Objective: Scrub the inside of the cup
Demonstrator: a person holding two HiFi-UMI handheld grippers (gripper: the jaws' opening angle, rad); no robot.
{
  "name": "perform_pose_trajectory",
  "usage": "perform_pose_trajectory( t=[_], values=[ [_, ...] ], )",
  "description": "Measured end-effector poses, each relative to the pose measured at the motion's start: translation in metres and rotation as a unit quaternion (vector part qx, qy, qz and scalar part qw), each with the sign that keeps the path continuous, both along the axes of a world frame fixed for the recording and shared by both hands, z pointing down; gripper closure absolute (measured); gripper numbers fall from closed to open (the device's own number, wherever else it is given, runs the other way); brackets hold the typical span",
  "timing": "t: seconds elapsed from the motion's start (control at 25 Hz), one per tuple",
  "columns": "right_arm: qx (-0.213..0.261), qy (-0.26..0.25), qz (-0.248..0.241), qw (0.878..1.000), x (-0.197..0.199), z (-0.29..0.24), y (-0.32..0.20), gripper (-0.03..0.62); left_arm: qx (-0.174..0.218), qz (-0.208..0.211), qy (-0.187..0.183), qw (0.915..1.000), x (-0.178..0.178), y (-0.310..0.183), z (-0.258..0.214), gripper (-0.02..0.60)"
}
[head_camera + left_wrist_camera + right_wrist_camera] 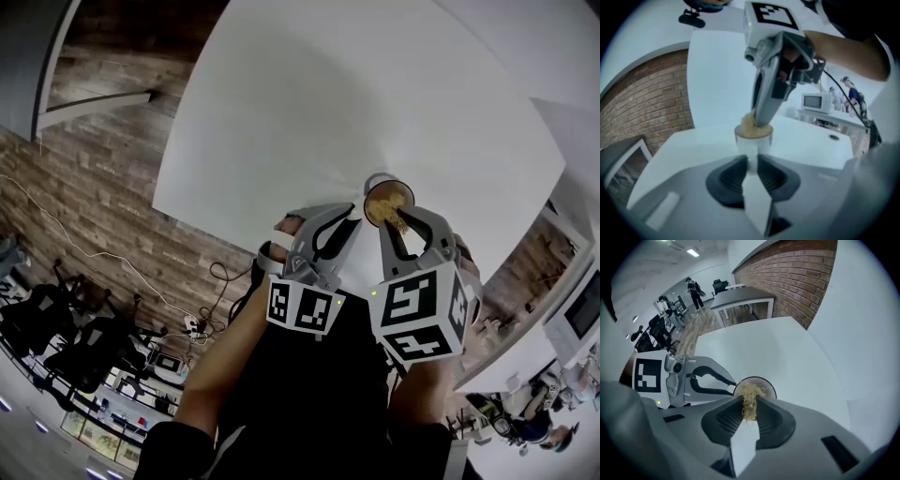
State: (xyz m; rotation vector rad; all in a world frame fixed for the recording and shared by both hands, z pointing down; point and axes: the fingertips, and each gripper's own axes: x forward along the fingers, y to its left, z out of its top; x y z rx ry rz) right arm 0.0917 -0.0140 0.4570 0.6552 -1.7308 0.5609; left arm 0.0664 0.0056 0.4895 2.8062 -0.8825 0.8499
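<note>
Head view is showing your left gripper (349, 225), just left of the frame's centre, clamping the side of the cup (376, 184), which is sitting just right of centre with the white table (281, 112) behind it. Further right, your right gripper (397, 223) is clenching a straw-coloured scrubber (387, 204) and pressing it into the cup's mouth. If you are bearing down or twisting too hard, the cup is likely slipping or tipping in that side pinch, and the loose fibres are risking tearing free of the jaws.
</note>
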Motion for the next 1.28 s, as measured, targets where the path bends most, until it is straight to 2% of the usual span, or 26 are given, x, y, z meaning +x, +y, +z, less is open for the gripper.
perform_pose_trajectory(
  t=[0.32, 0.56, 0.88, 1.28],
  values=[
    [-0.031, 0.043, -0.027, 0.998, -0.004, 0.037, -0.003, 0.539, 0.007, -0.002, -0.013, 0.9999, 0.000, -0.001, 0.002, 0.511],
    [-0.028, 0.066, -0.036, 0.997, 0.003, 0.030, -0.005, 0.539, 0.005, -0.008, -0.012, 0.9999, -0.001, -0.004, 0.001, 0.512],
    [0.012, 0.062, -0.025, 0.998, 0.009, -0.016, 0.004, 0.539, 0.006, -0.008, -0.014, 0.9999, -0.002, -0.003, 0.002, 0.514],
    [-0.036, 0.059, -0.025, 0.997, 0.007, 0.028, 0.003, 0.539, 0.007, -0.006, -0.017, 0.9998, 0.000, -0.004, 0.002, 0.514]
  ],
)
